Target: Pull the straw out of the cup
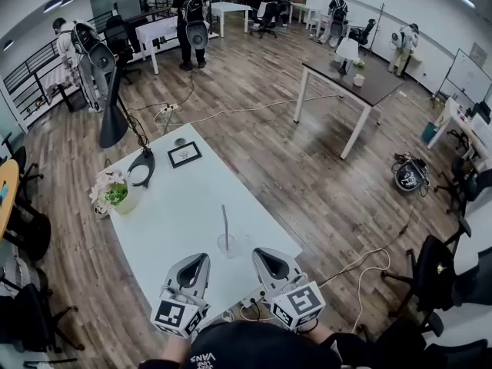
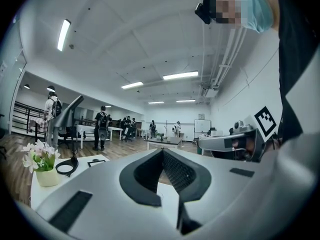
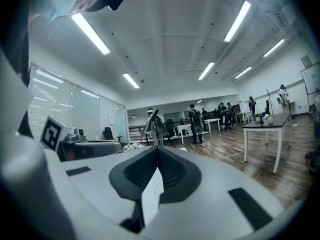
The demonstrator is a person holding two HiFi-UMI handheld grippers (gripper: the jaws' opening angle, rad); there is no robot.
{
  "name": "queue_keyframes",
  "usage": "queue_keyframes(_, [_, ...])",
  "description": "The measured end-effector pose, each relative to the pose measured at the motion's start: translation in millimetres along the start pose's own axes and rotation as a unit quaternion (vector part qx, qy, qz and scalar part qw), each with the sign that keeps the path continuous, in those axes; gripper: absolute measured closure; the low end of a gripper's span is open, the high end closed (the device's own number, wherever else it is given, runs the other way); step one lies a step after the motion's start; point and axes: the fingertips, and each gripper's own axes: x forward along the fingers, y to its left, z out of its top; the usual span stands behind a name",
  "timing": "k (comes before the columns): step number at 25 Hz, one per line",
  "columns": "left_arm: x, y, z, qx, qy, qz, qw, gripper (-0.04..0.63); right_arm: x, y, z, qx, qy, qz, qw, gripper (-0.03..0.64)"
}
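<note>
Straw [image 1: 225,223] stands upright in the clear cup [image 1: 226,244], near the front edge of the white desk [image 1: 177,206]. My left hand-held gripper [image 1: 203,257] sits at about eight o'clock from the cup and my right hand-held gripper [image 1: 258,253] at about four o'clock, both near it but touching neither cup nor straw. Each has its jaws pressed together with nothing between them. Farther up the desk, toward ten and eleven o'clock, I see a potted flower [image 1: 115,194], a black lamp [image 1: 114,129] and a small framed card [image 1: 184,154].
</note>
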Motion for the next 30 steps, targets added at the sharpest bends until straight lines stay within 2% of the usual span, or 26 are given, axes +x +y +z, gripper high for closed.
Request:
queue_keyframes(10, [16,22,2,-0.001,0.001,-0.013,0.9999,0.584,30,-4,0,0.0,0.007,-0.003,1.0,0.6])
queue_keyframes(18, [27,39,-2,-0.021,0.007,-0.019,0.9996,0.584,50,-9,-4,0.004,0.015,-0.013,1.0,0.6])
queue_keyframes(30, [36,53,-13,-0.028,0.024,-0.019,0.9991,0.584,70,-15,-14,0.001,0.034,-0.017,0.999,0.6])
